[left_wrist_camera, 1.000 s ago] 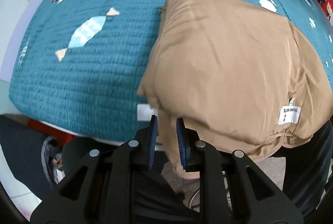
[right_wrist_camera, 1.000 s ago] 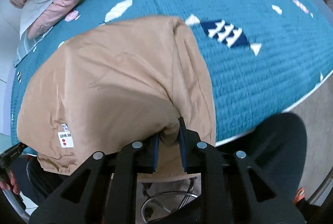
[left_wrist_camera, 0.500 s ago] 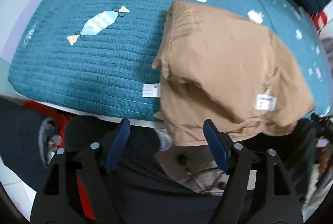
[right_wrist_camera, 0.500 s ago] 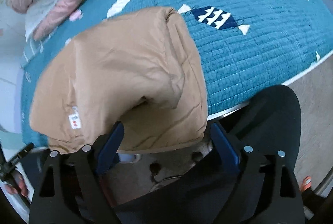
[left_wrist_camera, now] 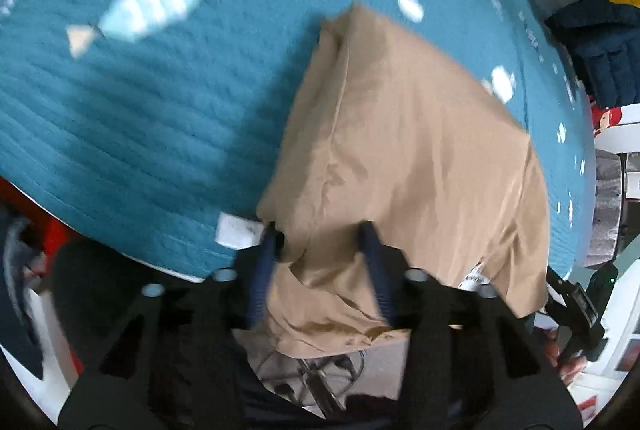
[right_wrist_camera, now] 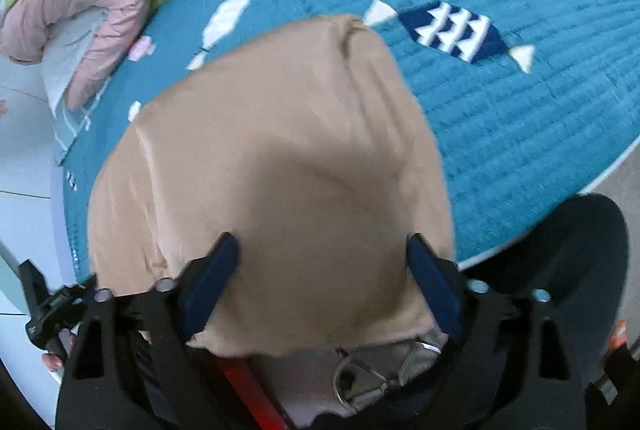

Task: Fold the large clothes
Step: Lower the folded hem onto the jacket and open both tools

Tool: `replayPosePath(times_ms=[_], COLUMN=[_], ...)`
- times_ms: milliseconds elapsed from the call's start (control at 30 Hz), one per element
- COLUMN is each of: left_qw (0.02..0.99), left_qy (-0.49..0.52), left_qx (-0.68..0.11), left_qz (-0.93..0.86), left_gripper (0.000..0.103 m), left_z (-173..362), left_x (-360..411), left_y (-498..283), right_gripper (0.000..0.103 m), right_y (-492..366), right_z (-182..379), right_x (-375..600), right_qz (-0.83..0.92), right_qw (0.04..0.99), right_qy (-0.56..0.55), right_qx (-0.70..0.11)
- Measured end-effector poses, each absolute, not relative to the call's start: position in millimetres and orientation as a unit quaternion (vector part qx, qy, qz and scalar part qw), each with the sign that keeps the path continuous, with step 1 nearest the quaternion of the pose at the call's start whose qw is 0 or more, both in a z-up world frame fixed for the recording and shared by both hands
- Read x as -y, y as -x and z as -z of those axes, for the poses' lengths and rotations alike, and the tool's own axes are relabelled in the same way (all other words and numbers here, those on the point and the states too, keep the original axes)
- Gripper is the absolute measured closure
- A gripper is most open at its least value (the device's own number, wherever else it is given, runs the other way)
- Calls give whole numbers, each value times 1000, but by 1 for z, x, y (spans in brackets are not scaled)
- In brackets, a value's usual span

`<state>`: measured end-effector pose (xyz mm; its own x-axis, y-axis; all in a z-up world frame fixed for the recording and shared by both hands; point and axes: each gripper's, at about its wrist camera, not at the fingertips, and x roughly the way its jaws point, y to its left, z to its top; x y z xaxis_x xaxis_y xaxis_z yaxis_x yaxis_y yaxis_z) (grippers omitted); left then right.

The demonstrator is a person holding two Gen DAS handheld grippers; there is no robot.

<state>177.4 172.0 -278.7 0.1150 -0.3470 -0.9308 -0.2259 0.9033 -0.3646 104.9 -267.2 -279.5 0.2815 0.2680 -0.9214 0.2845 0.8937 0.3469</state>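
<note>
- Half a second ago both grippers stood wide; their jaws have since been closing around the folded tan fabric garment [left_wrist_camera: 408, 158].
- Left gripper [left_wrist_camera: 320, 270] straddles its near hem; grip unclear.
- Right gripper [right_wrist_camera: 324, 286] is unclenched.
- Garment overhangs the teal quilted bedspread [left_wrist_camera: 160, 102].

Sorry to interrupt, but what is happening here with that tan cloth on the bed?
A person is folding a tan garment on a teal quilt, its near edge hanging past the bed. The left gripper and right gripper have just been closing, each with tan fabric between its jaws, apparently for the next fold.
</note>
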Motion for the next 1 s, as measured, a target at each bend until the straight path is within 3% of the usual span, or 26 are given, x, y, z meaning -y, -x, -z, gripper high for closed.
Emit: replayPosePath(times_ms=[33, 100, 167, 267, 367, 500, 600, 700, 767, 800, 833, 900, 1000], left_qw=[716, 727, 737, 743, 742, 727, 740, 760, 778, 787, 791, 796, 793], left_qy=[206, 179, 155, 127, 99, 96, 63, 24, 14, 12, 13, 22, 39], left_qx=[-666, -661, -656, -654, -661, -680, -669, -649, -628, -617, -611, -604, -606], left_qz=[40, 43, 52, 62, 44, 14, 12, 9, 4, 4, 8, 19, 49], left_gripper=[76, 80, 83, 83, 83, 82, 76, 59, 59, 60, 69, 82, 90], left_z=[281, 277, 268, 262, 283, 313, 297, 270, 249, 238, 231, 220, 221], left_x=[-168, -159, -153, -147, -146, -144, -135, -132, -137, -137, -136, -135, -123], left_y=[-176, -169, -159, -143, -142, -150, -150, -142, -137, -133, -130, -124, -115], right_gripper=[66, 79, 81, 81, 80, 63, 58, 54, 54, 54, 58, 77, 86], right_y=[-104, -98, -92, -89, -91, -92, -88, -79, -71, -65, -61, -54, -56], right_z=[276, 270, 259, 262, 300, 324, 311, 289, 273, 264, 256, 250, 263], right_x=[266, 268, 272, 279, 272, 256, 262, 277, 282, 282, 278, 264, 242], right_qz=[10, 1, 4, 4, 6, 36, 41, 51, 57, 55, 46, 17, -15], right_qw=[773, 782, 799, 797, 776, 775, 779, 790, 801, 808, 815, 818, 793], right_qy=[-215, -212, -174, -156, -132, -91, -101, -106, -108, -105, -100, -80, -83], right_qx=[-596, -585, -576, -583, -617, -625, -618, -602, -586, -578, -569, -569, -604])
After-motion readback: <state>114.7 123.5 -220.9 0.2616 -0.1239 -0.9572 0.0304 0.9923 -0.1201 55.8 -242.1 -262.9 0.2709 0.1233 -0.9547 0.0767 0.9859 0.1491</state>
